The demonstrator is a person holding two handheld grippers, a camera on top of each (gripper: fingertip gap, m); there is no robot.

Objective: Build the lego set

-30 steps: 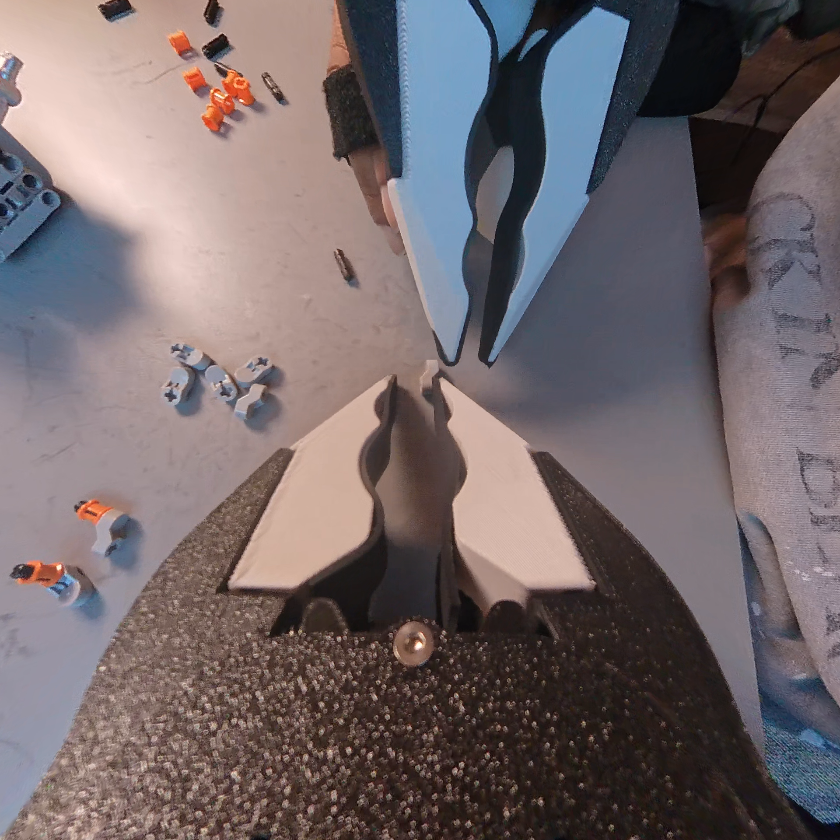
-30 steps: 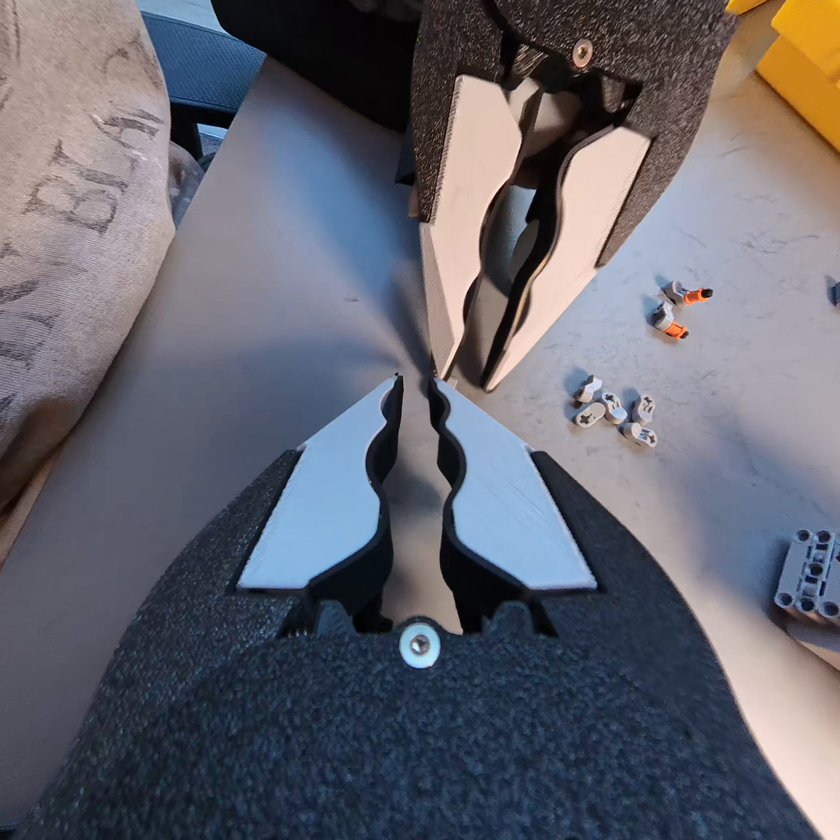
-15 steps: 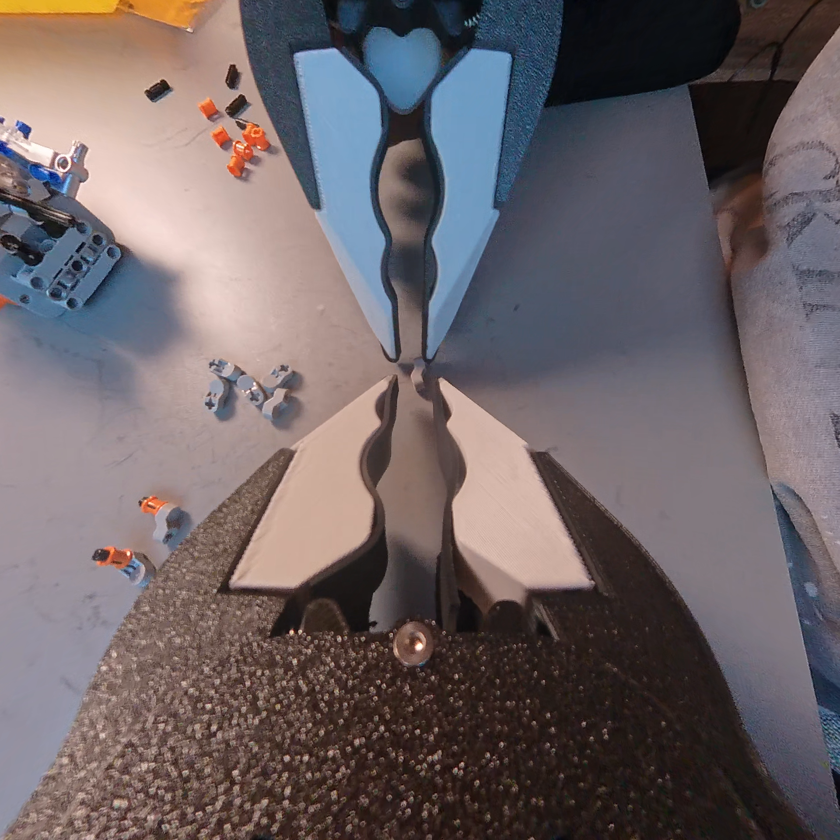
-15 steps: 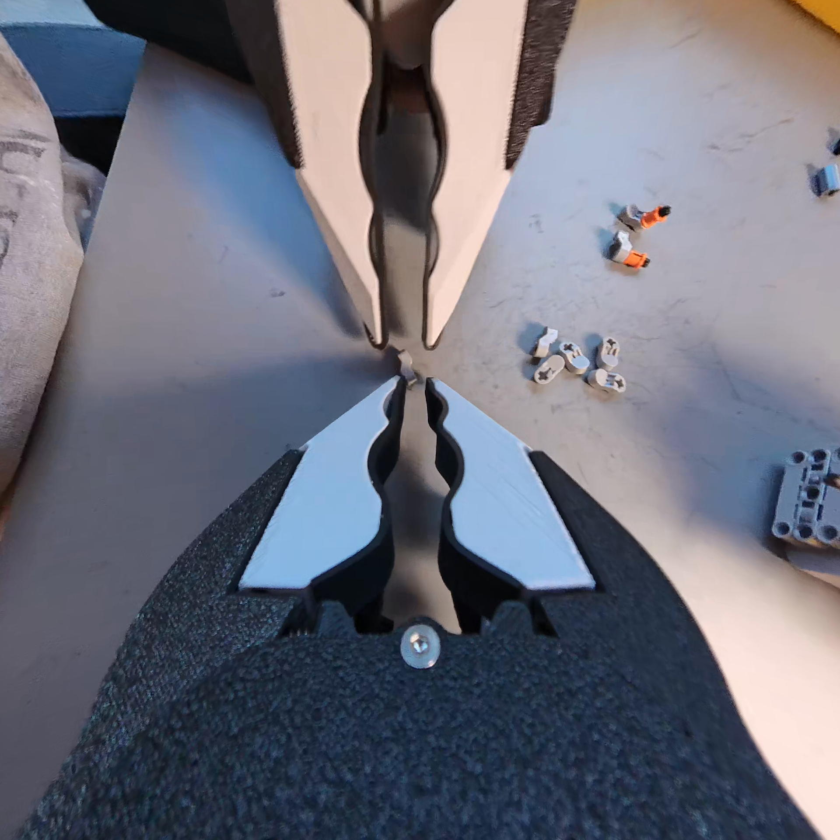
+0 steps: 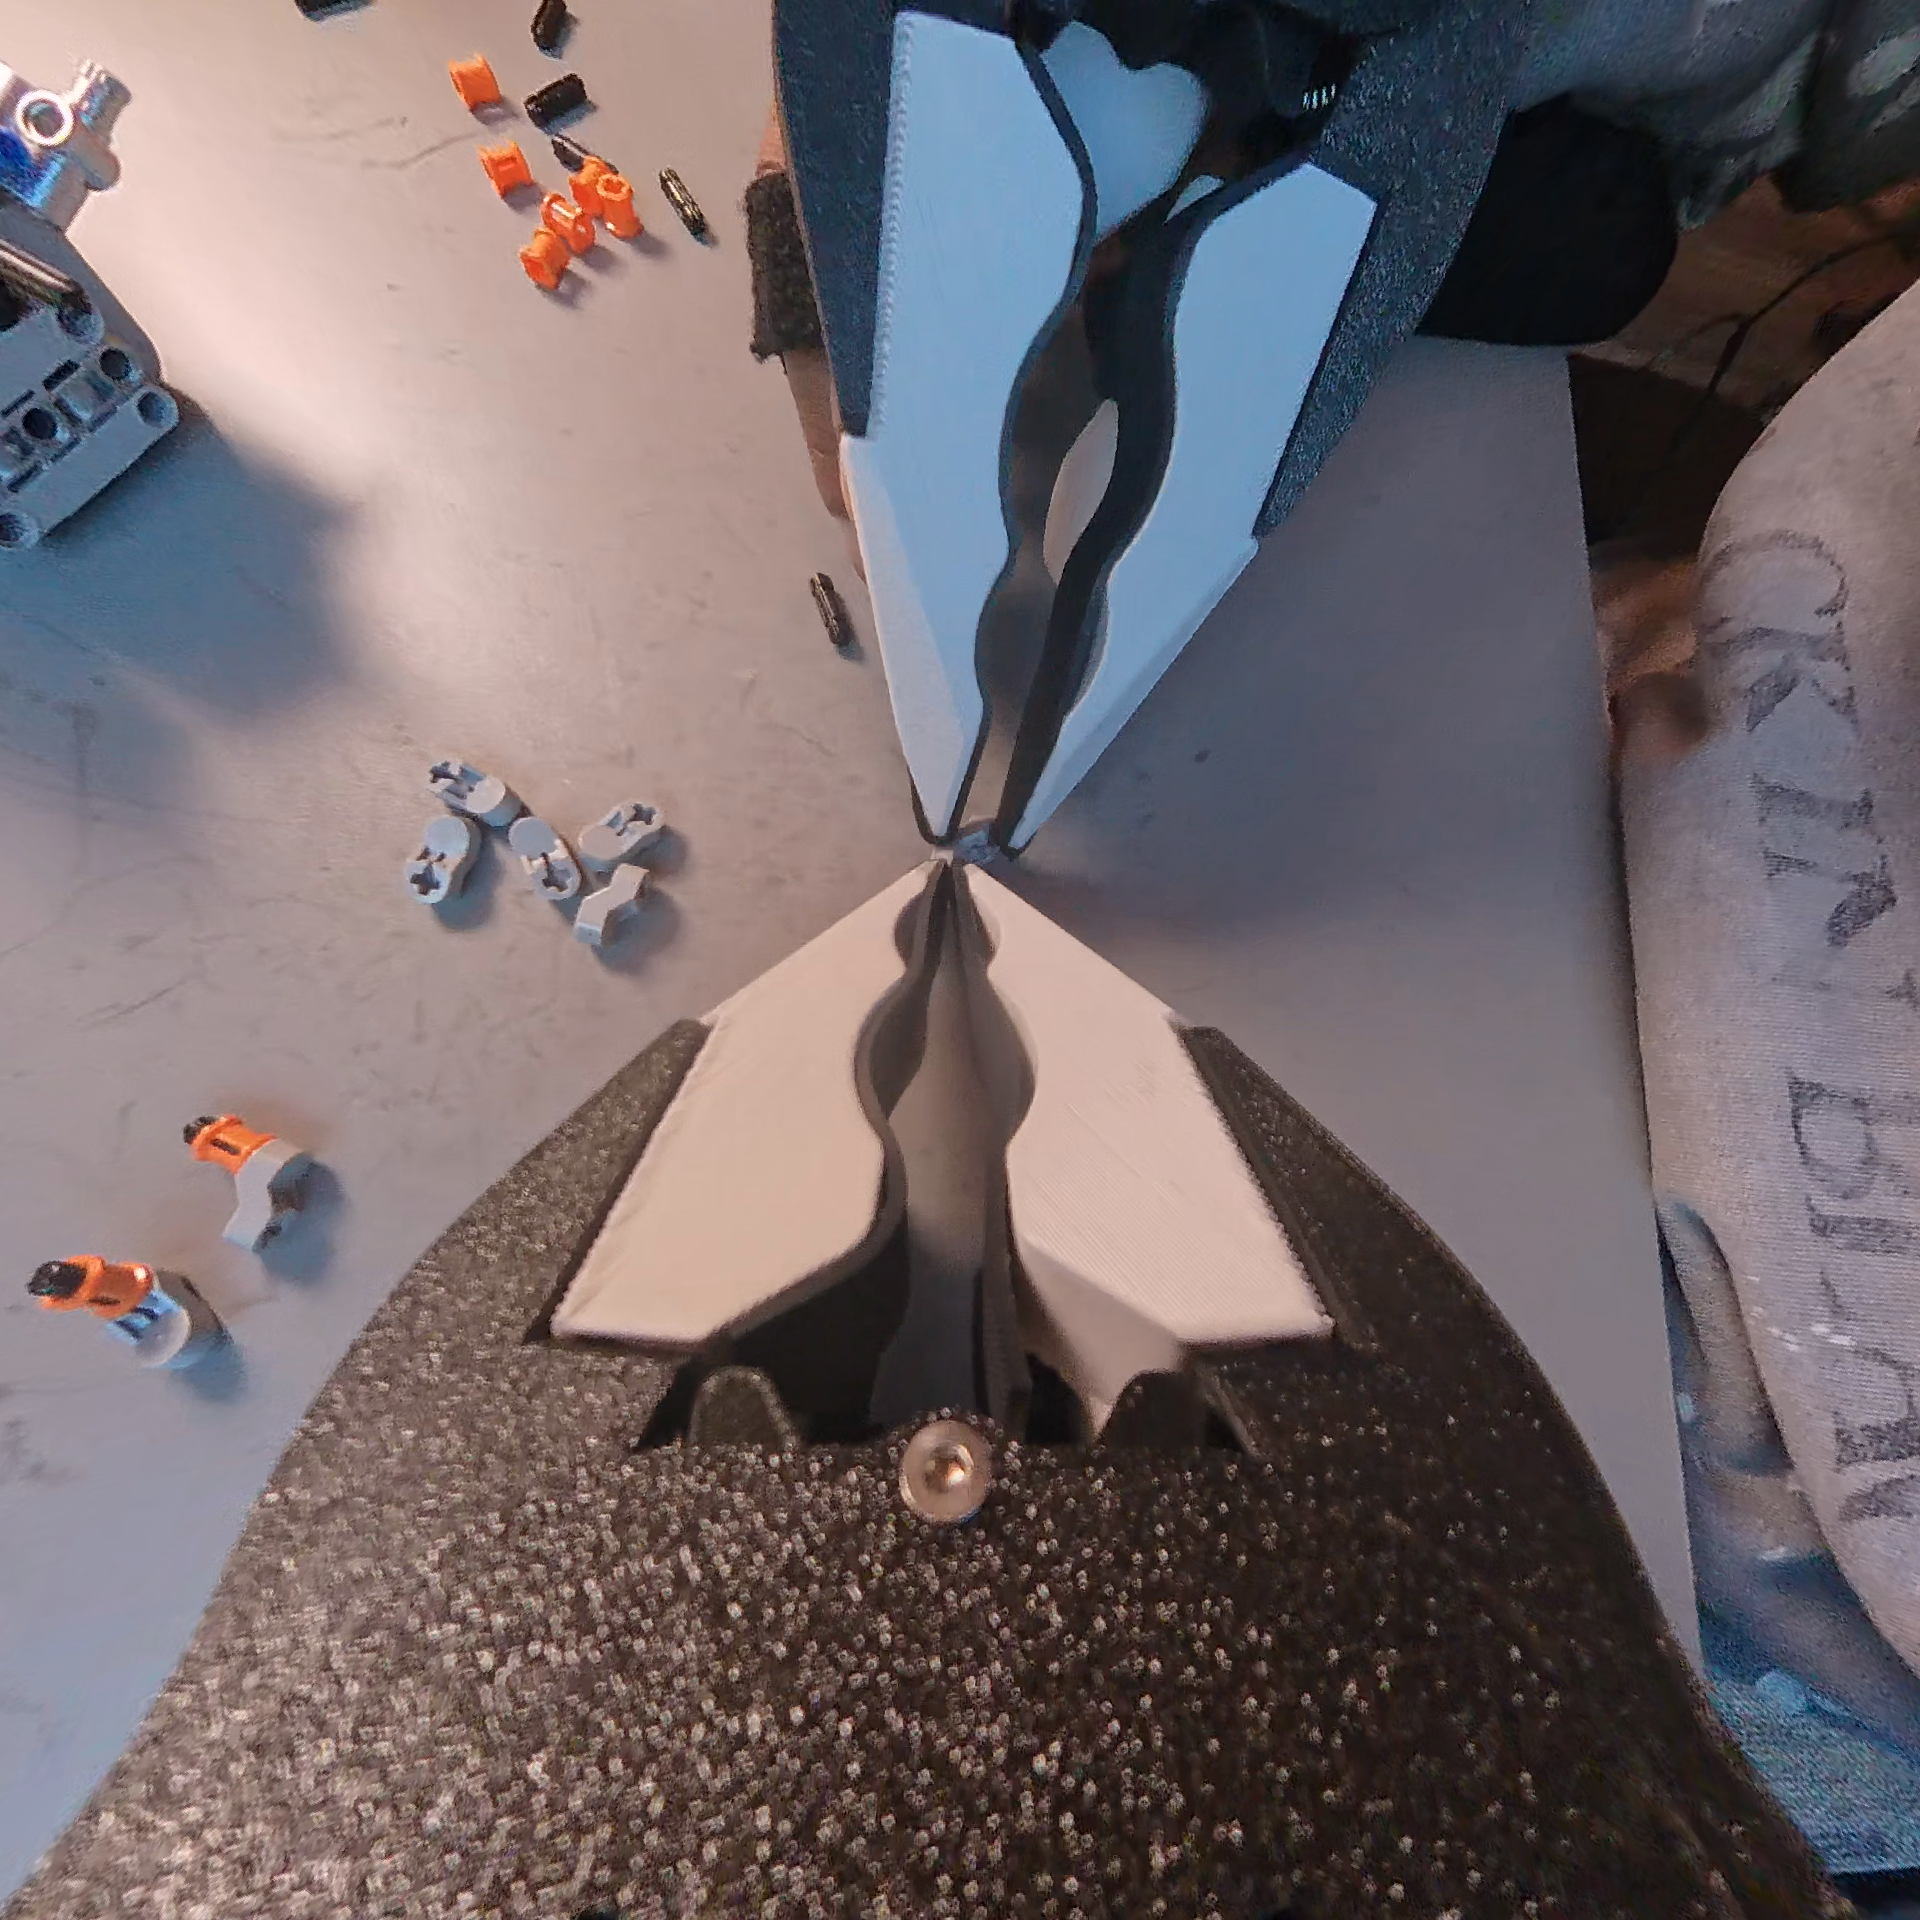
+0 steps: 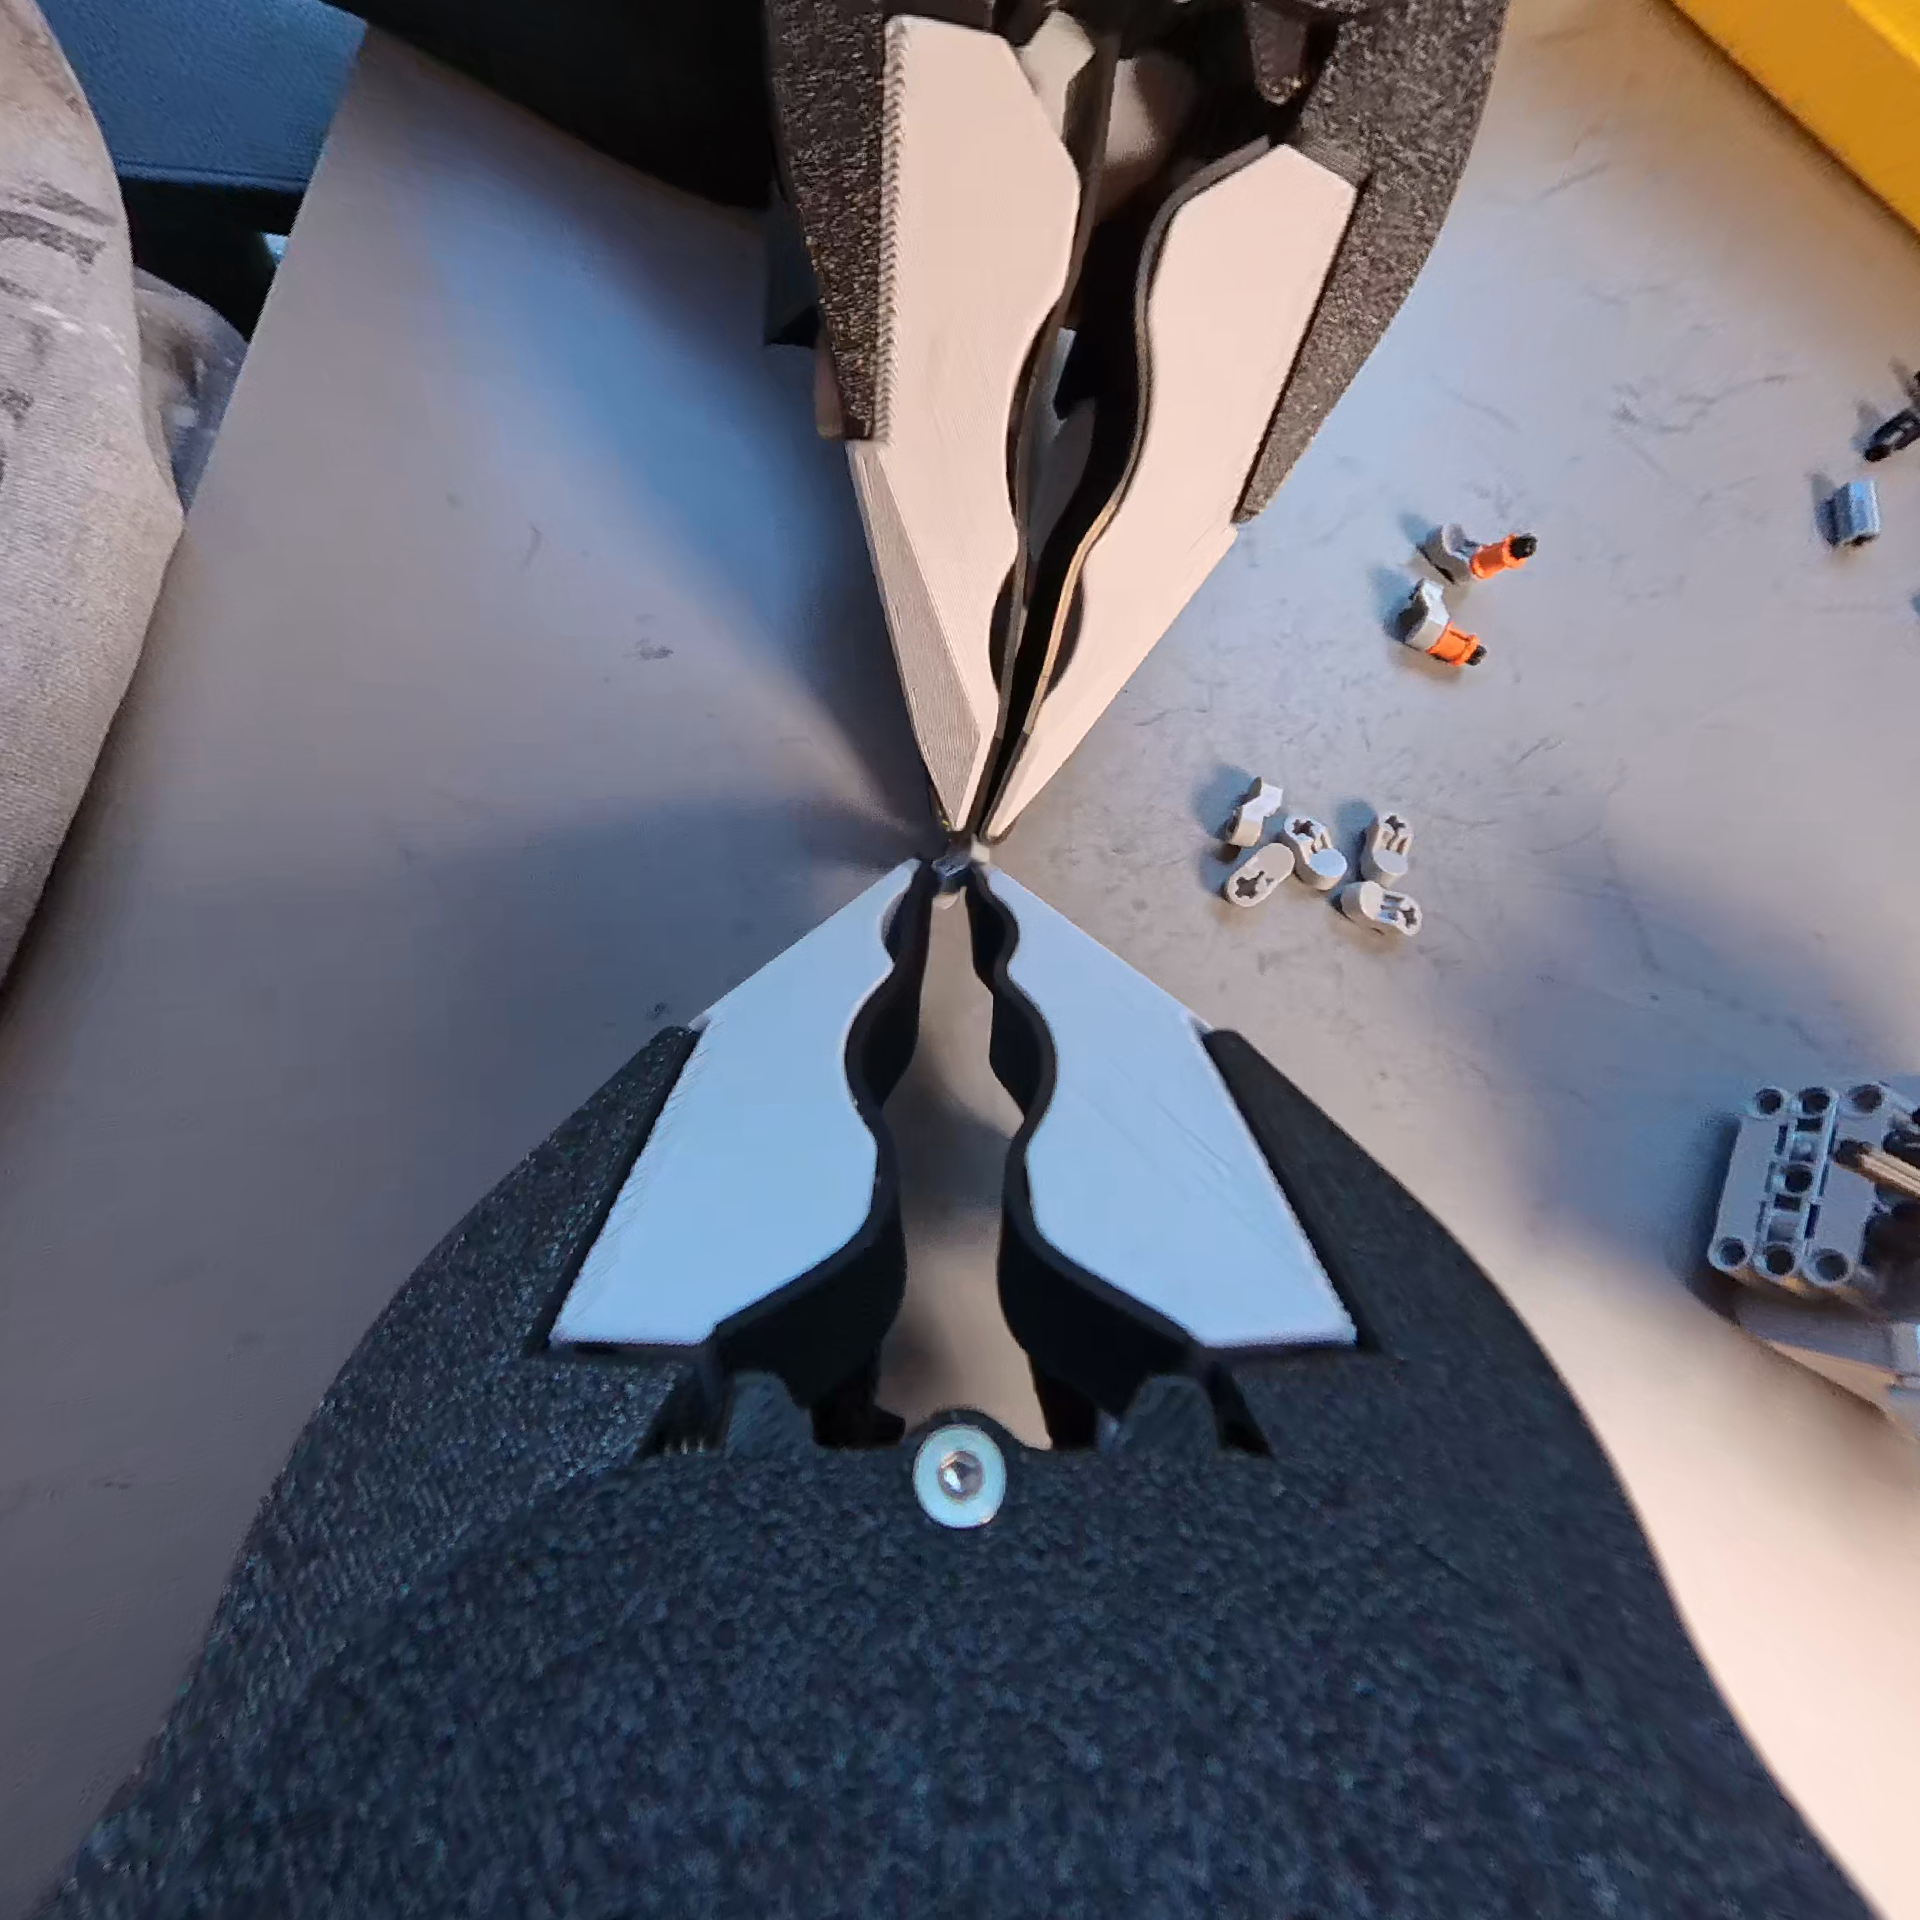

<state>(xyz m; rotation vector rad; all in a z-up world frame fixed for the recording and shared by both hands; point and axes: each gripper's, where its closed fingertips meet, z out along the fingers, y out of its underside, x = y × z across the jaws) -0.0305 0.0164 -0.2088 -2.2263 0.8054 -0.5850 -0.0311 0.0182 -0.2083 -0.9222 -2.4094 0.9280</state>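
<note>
— Pinching what, exactly?
— Your right tongs (image 6: 948, 875) are clamping a small grey piece (image 6: 952, 864) over the bench (image 6: 520, 727), near its edge.
— And the left?
— Your left tongs (image 5: 943, 868) are pressing closed, tips touching that piece. Loose grey connectors (image 5: 540, 847) are lying further in.

Matt, scuffed grey table (image 5: 312, 644); grainy black gripper shell (image 5: 935, 1662) with smooth pale fingers (image 5: 748, 1174); glossy, probably plastic, orange bushes (image 5: 566, 223).
</note>
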